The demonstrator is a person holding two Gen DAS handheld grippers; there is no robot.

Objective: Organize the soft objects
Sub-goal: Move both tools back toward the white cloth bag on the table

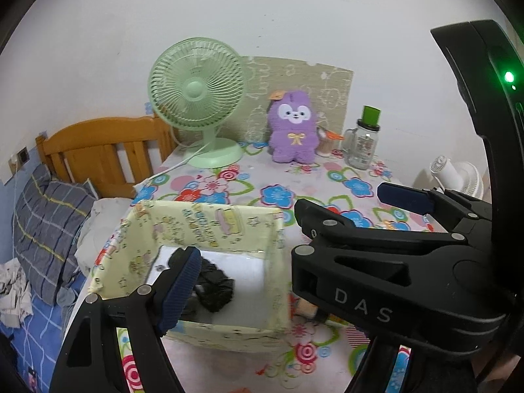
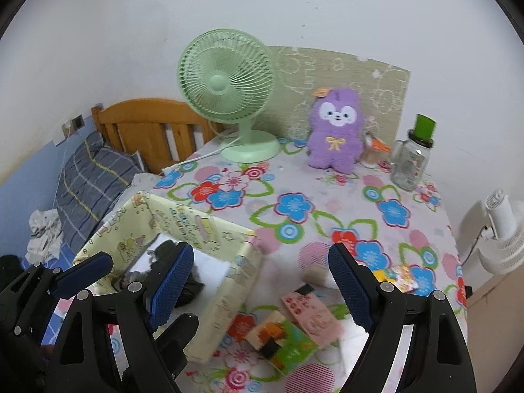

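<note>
left tool [image 2: 85, 271] apart | right tool [image 2: 262, 281] apart – both empty | box [image 2: 229, 281] – dark cloth [image 1: 213, 285] inside

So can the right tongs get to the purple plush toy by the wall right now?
Probably yes: the right tongs stand open and empty, and only bare flowered tablecloth lies between them and the purple plush toy.

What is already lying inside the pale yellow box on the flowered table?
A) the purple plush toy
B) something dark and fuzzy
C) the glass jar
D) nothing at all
B: a dark fuzzy item lies on the white floor of the yellow box, while the purple plush toy stands far back by the green fan.
</note>
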